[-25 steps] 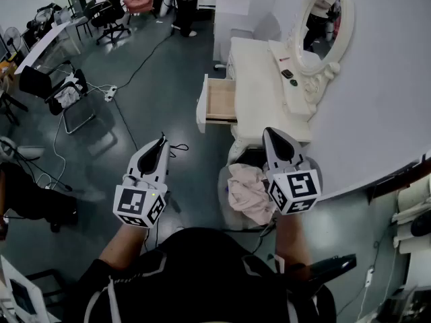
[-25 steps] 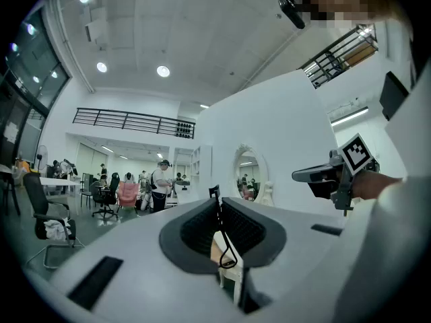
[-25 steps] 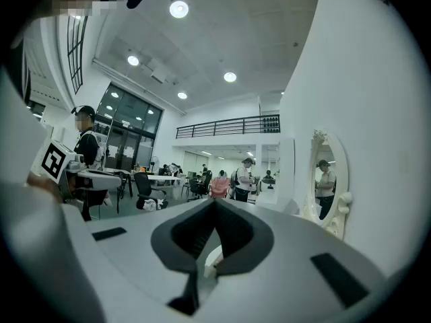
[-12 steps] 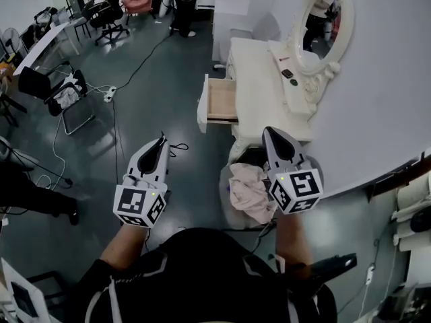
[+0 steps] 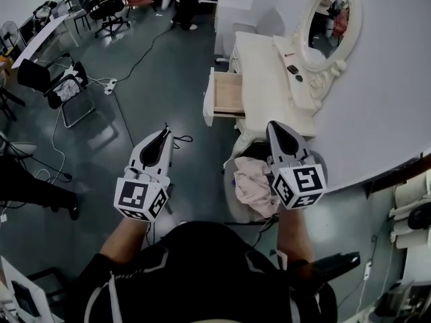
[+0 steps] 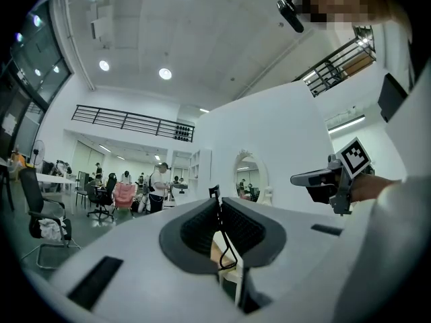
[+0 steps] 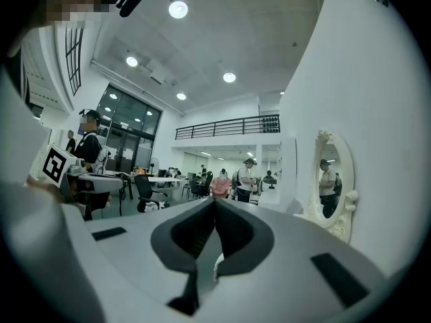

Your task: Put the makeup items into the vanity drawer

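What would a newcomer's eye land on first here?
The white vanity ahead, its drawer pulled open, an oval mirror at its back. Nearer, the left gripper is shut on a thin black item, and the right gripper is shut and empty, a pink cloth beside it.

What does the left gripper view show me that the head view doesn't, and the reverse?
Only the left gripper view makes out a thin black looped item pinched between the left gripper's jaws. Only the head view shows the open drawer, small dark items on the shelf of the vanity, and a crumpled pink cloth. Both show the oval mirror and the right gripper.
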`<action>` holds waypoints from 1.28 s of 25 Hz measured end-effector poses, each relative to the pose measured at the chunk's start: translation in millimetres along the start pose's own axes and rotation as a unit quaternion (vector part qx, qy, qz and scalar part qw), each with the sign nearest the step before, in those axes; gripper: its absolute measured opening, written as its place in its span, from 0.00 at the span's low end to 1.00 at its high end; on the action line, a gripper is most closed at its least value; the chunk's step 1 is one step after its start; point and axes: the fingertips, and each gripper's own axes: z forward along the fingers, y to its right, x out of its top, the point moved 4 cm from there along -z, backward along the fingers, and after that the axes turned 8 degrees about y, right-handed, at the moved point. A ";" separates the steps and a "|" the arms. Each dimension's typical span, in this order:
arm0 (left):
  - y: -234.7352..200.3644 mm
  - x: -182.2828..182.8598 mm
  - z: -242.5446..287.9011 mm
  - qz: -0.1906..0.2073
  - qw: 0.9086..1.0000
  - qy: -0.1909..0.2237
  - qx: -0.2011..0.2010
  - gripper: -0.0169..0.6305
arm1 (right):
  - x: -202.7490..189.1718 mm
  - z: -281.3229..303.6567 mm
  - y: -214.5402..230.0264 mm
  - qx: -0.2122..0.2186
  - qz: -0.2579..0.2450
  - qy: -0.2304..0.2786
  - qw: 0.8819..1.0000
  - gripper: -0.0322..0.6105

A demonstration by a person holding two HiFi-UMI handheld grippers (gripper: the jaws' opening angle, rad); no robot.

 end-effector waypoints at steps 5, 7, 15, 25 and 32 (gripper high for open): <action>-21.8 1.3 -7.1 -0.008 1.000 0.005 -0.009 0.06 | -2.2 13.9 -21.0 -0.005 0.001 -0.007 1.000 0.06; -31.8 -0.9 -10.2 -0.008 1.000 0.004 -0.016 0.06 | -4.0 20.0 -31.5 -0.005 -0.001 -0.009 1.000 0.06; -74.4 -5.8 -10.6 -0.024 0.999 0.013 -0.021 0.06 | -13.1 42.6 -57.8 -0.017 -0.008 -0.021 1.000 0.06; -92.5 -24.4 34.3 -0.017 0.999 0.001 -0.035 0.06 | -29.3 84.6 -33.4 -0.034 0.006 -0.016 0.999 0.06; -101.6 -36.4 95.7 -0.008 1.000 -0.004 -0.028 0.06 | -37.8 142.7 10.0 -0.011 0.008 -0.006 1.000 0.06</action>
